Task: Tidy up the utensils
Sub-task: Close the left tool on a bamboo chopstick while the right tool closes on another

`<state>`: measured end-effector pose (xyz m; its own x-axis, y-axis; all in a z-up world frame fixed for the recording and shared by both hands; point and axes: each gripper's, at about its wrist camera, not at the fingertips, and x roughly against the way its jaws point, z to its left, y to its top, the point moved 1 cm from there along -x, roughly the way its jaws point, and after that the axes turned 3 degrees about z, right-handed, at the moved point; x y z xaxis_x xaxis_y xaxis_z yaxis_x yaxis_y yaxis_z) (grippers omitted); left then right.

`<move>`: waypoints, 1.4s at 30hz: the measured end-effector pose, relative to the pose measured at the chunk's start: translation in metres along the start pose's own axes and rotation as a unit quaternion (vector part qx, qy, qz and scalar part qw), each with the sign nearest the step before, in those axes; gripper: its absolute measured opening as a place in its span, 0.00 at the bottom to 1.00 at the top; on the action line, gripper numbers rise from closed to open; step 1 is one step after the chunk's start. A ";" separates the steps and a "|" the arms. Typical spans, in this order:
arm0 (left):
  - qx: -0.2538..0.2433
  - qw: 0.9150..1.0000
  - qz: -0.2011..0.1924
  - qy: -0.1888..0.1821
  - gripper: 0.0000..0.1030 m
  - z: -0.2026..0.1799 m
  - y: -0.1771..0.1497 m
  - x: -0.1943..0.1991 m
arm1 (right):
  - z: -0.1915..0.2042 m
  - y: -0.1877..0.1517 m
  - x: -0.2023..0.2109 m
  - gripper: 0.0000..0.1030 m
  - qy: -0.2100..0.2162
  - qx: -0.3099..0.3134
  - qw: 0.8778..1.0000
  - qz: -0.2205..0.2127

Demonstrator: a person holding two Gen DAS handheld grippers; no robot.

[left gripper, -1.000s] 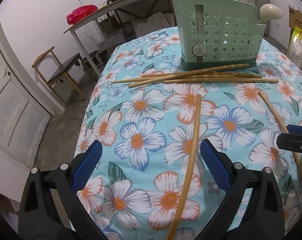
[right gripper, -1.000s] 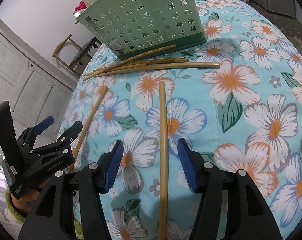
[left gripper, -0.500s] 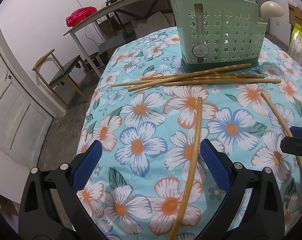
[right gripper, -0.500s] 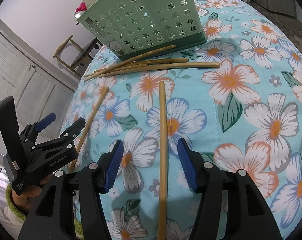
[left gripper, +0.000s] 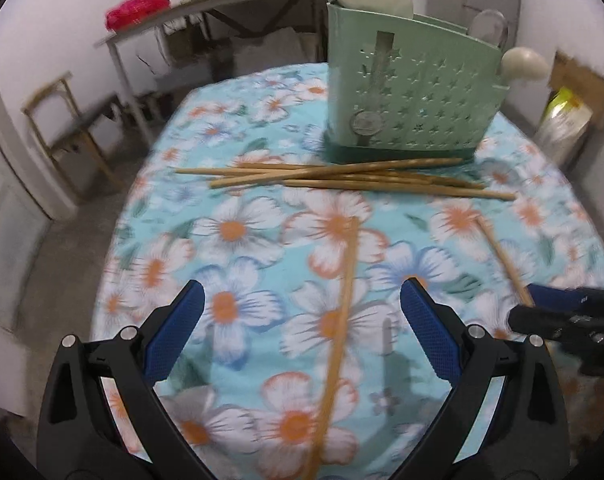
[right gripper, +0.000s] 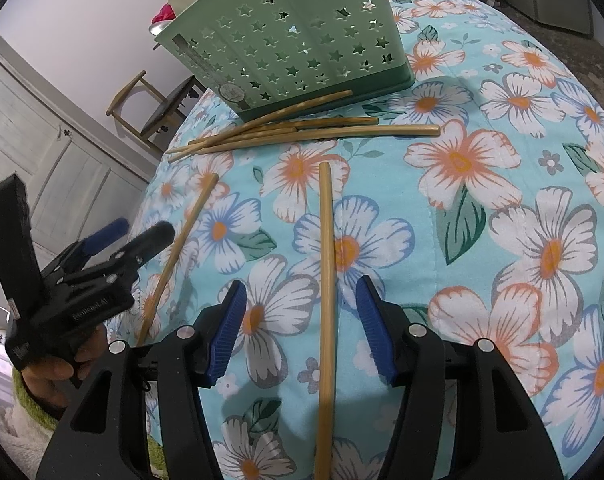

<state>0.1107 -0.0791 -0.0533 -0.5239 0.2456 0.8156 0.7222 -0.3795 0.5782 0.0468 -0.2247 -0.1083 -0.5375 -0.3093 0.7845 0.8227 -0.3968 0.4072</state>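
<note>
A green star-punched utensil caddy (left gripper: 410, 100) stands at the far side of the floral table; it also shows in the right wrist view (right gripper: 293, 36). Several bamboo chopsticks (left gripper: 342, 176) lie in a loose pile in front of it (right gripper: 302, 132). My left gripper (left gripper: 302, 320) is open, with a single chopstick (left gripper: 338, 332) lying on the cloth between its jaws. My right gripper (right gripper: 302, 312) is open over another single chopstick (right gripper: 326, 292). Each gripper shows in the other's view, the left (right gripper: 141, 236) and the right (left gripper: 558, 304).
Ladles and a round spoon head (left gripper: 524, 64) stick up from the caddy. A wooden chair (left gripper: 73, 128) and a long side table (left gripper: 221, 4) stand beyond the table's left edge. A cardboard box (left gripper: 578, 108) is at the right.
My left gripper has swung and lifted, blurring its view and bringing the caddy higher in it. The right gripper has held still over its chopstick.
</note>
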 end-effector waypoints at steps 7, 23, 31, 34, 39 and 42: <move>-0.005 0.997 0.041 -0.064 0.42 -0.002 0.014 -0.021 | 0.000 0.001 -0.002 0.55 0.003 0.004 1.000 -0.001; -0.053 0.995 0.073 -0.047 0.05 -0.021 0.028 -0.048 | 0.005 0.019 -0.001 0.51 -0.036 0.025 0.999 -0.010; 0.000 0.996 0.058 -0.074 0.05 -0.004 0.037 -0.028 | 0.016 0.046 -0.020 0.32 -0.100 0.068 0.993 -0.017; 0.027 0.996 0.040 -0.081 0.05 0.004 0.043 -0.013 | 0.021 0.050 -0.034 0.21 -0.121 0.091 0.988 -0.005; 0.055 0.994 0.004 -0.098 0.05 0.014 0.056 0.018 | 0.023 0.055 -0.032 0.07 -0.113 0.095 0.989 -0.008; 0.061 0.992 -0.022 -0.105 0.05 0.016 0.065 0.040 | 0.021 0.056 -0.013 0.07 -0.094 0.085 0.992 -0.028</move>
<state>0.1444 -0.0801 0.0172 -0.4598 0.4454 0.7682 0.7567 -0.2563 0.6015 0.1034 -0.2246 -0.0863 -0.5522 -0.1187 0.8252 0.8205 -0.2531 0.5127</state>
